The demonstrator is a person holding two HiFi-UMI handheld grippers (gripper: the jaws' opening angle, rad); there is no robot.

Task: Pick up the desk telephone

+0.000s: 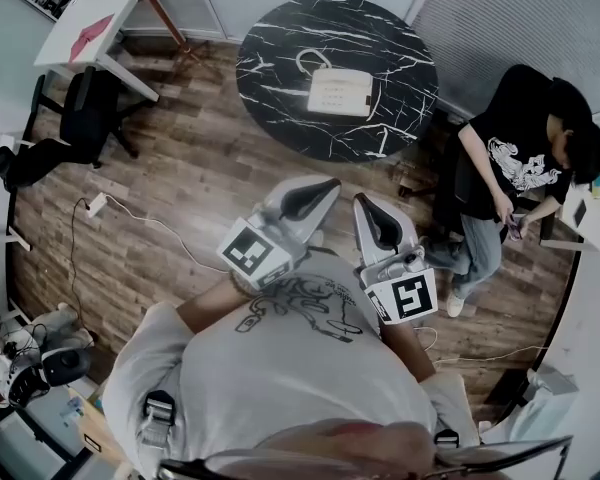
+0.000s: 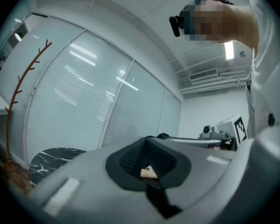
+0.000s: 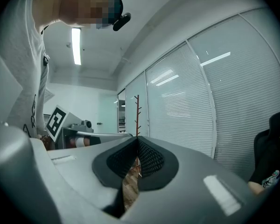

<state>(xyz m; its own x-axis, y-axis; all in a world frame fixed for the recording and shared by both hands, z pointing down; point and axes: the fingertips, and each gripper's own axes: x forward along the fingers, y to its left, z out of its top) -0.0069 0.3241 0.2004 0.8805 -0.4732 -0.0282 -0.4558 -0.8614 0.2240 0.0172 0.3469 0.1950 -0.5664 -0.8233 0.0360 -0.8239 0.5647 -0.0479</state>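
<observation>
Beside left tongs, right tongs, level.

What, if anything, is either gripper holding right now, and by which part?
Nothing is held. The left gripper and the right gripper are both shut and empty; the desk telephone lies untouched on the round table.

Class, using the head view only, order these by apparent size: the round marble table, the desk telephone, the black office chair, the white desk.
1. round marble table
2. white desk and black office chair: too alike to rank
3. desk telephone, smallest
</observation>
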